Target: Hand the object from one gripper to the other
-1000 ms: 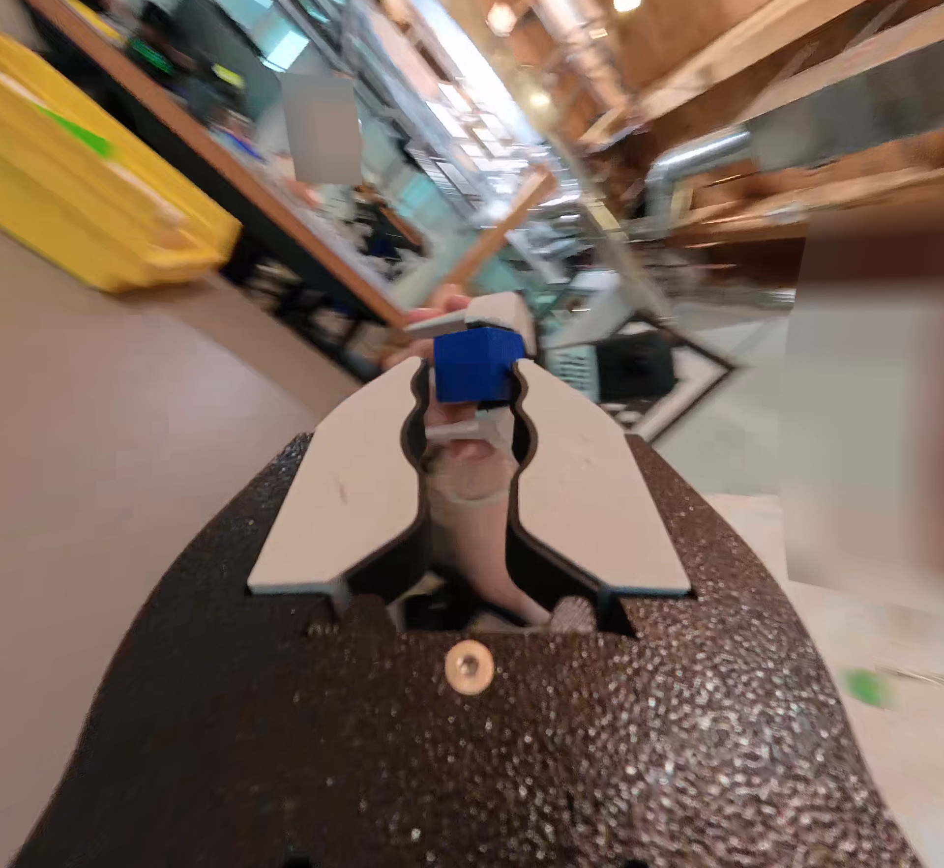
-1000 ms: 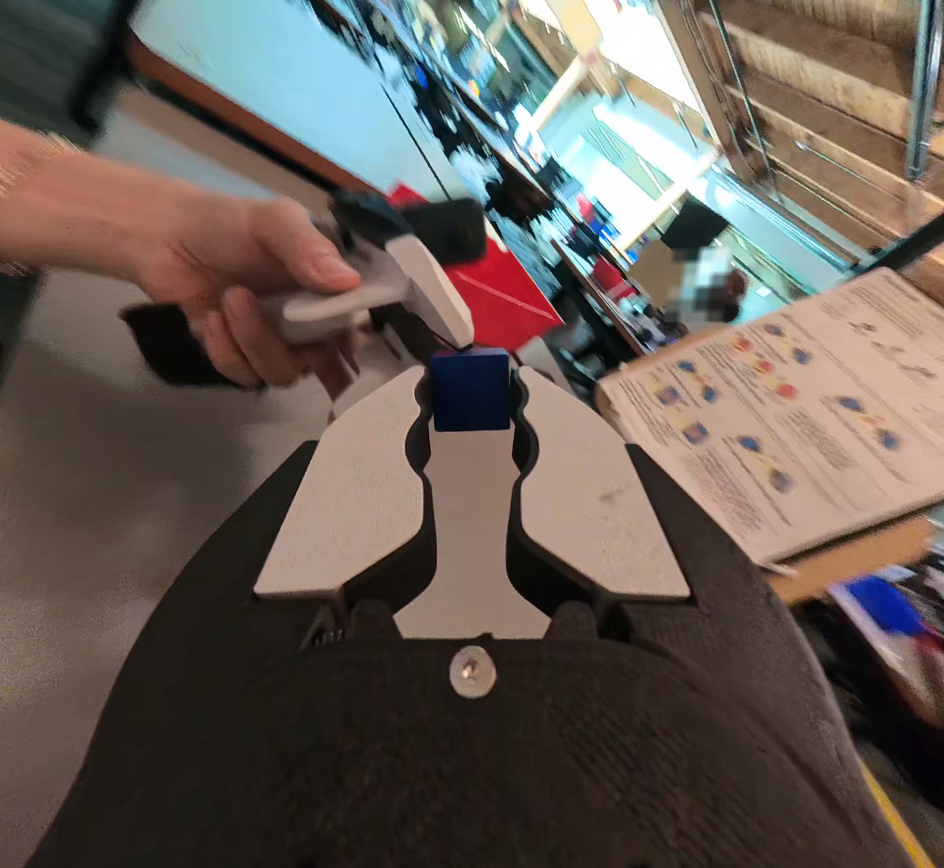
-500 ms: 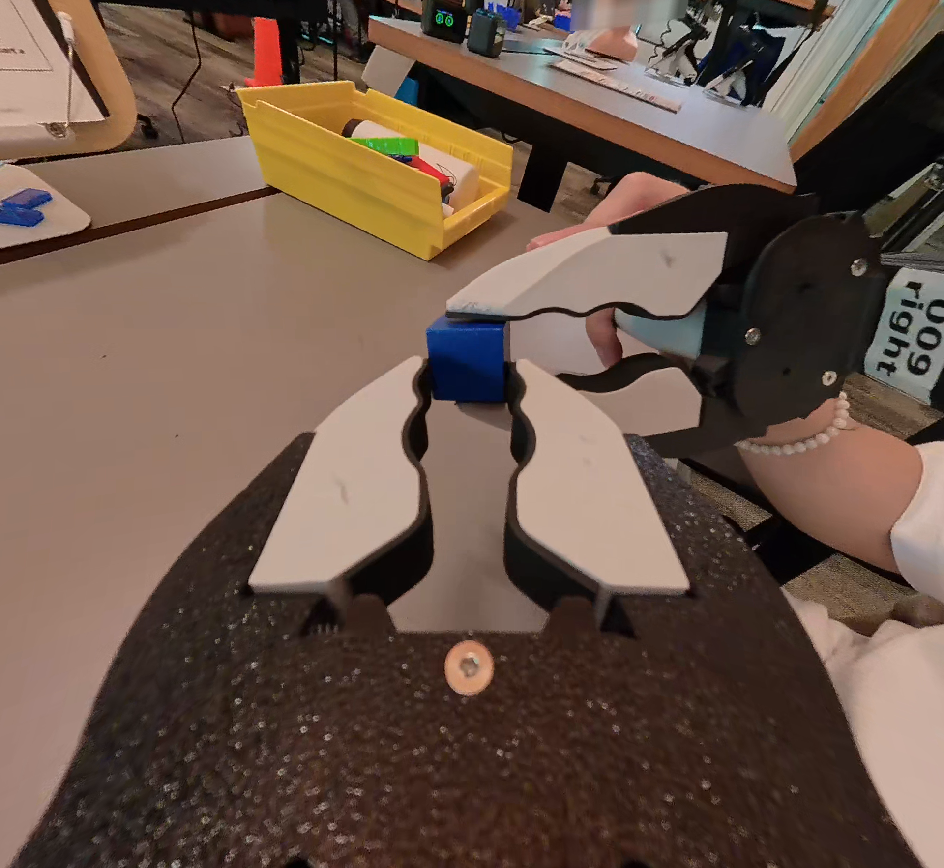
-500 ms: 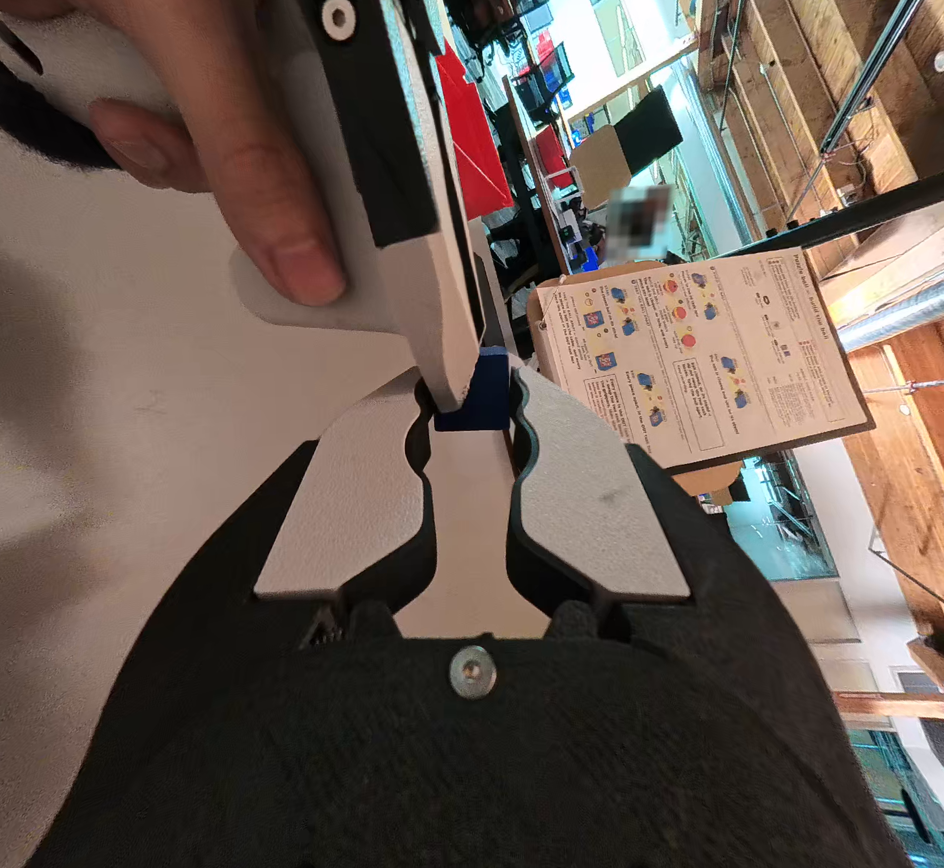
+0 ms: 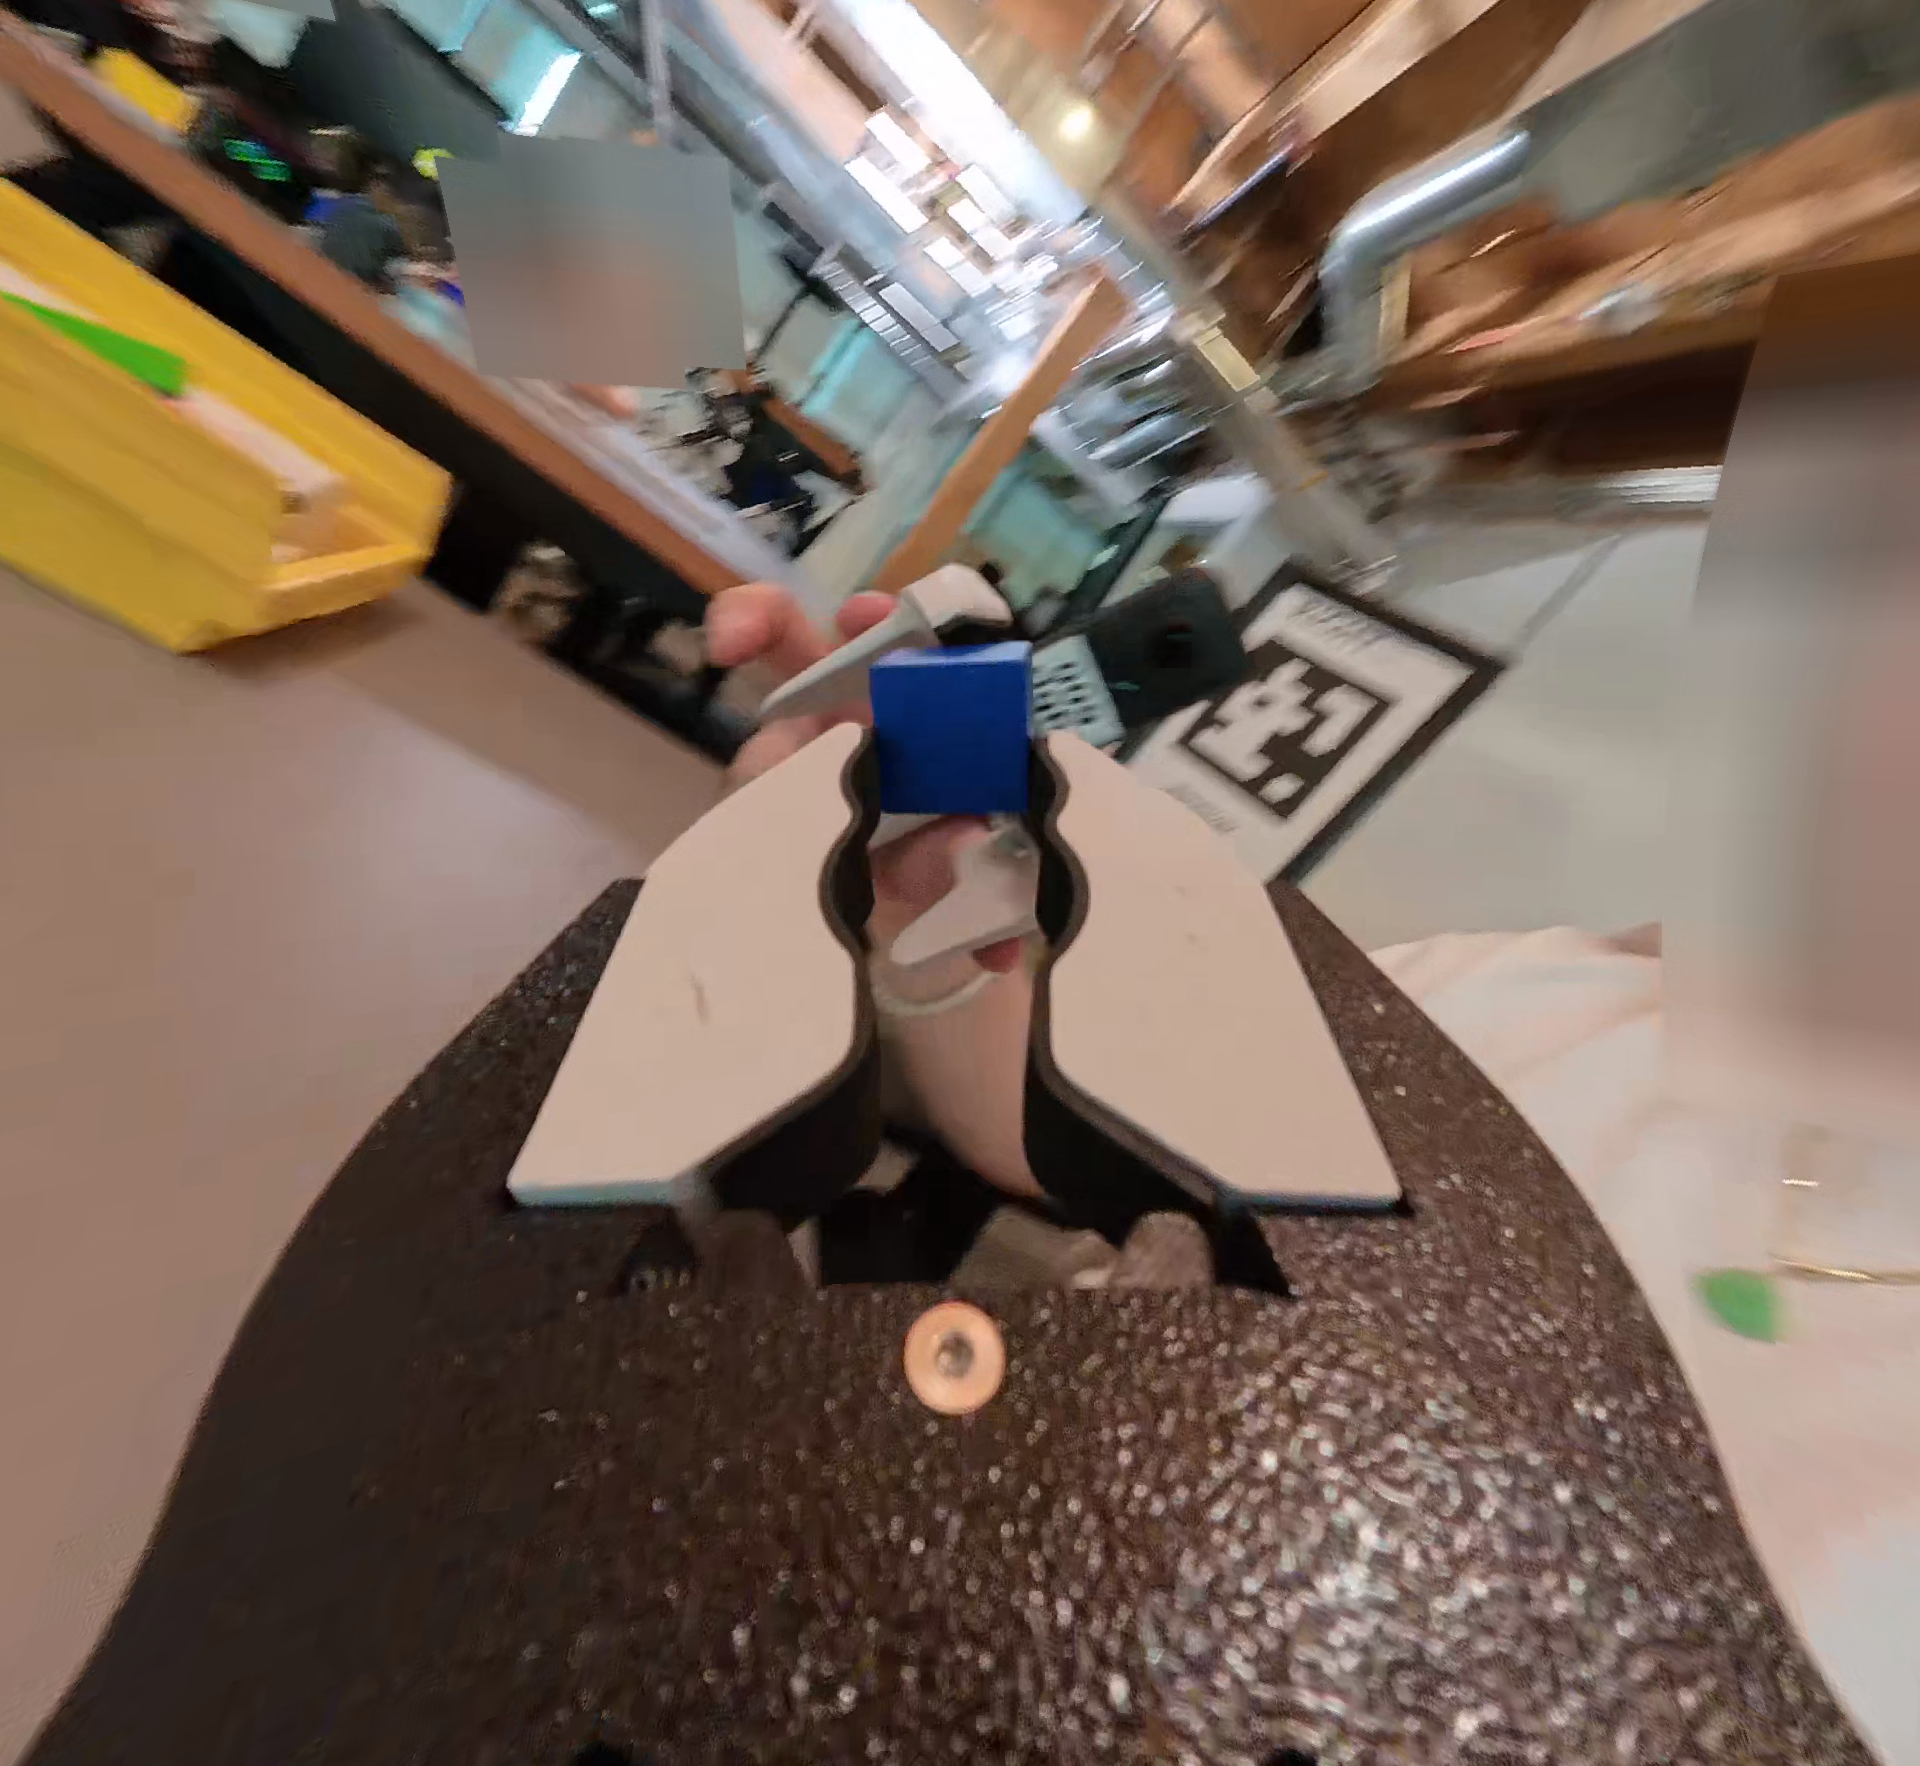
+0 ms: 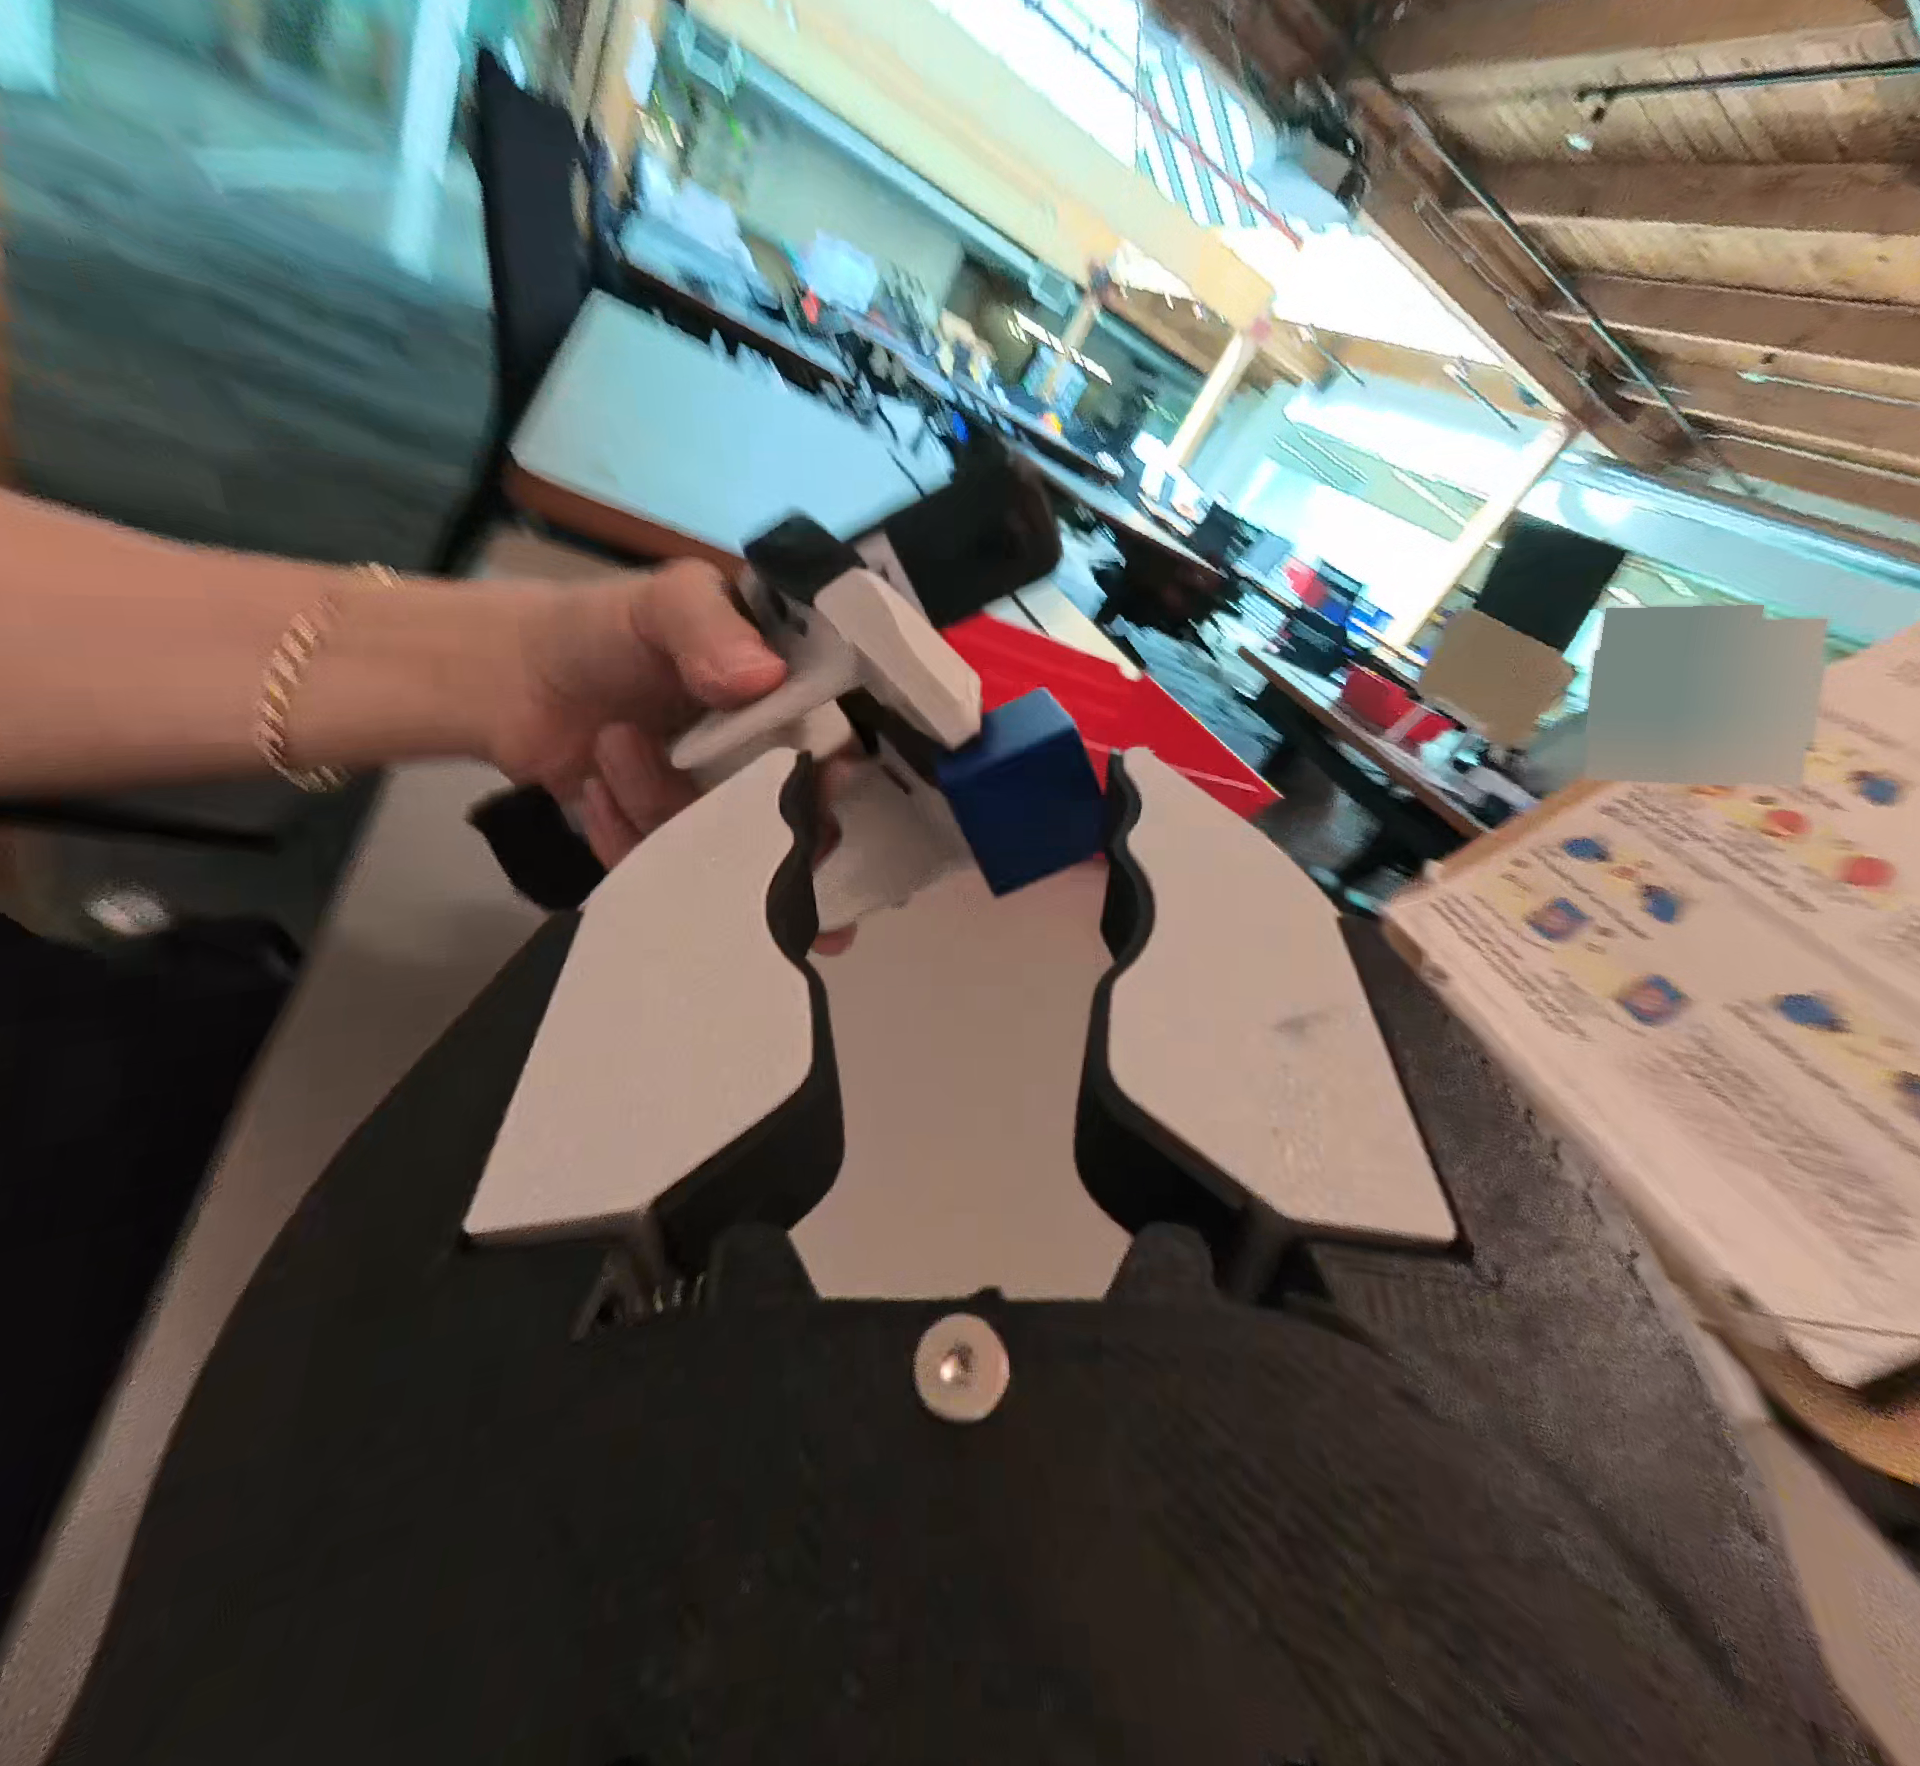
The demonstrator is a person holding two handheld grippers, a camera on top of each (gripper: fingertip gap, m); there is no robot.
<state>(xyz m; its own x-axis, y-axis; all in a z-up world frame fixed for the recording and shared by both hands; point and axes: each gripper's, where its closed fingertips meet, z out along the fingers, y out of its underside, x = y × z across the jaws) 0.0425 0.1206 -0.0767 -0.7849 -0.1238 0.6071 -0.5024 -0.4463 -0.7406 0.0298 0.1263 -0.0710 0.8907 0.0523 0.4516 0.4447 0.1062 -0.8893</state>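
Note:
A blue cube is clamped between the tips of my left gripper, which is shut on it in the air above the table. In the right wrist view the cube sits between the spread tips of my right gripper, close to its right finger; whether they touch I cannot tell. The right gripper is open. The left gripper's white fingers pinch the cube from above and below, held by a hand. In the left wrist view the right gripper's fingers show behind the cube.
A yellow bin stands on the beige table to the left. A board with a printed sheet is at the right, and a red bin lies beyond the cube. A sleeve and an arm are close by.
Both grippers swung round together with the cube. My right gripper has opened and let go of the cube; the left gripper stays shut on it.

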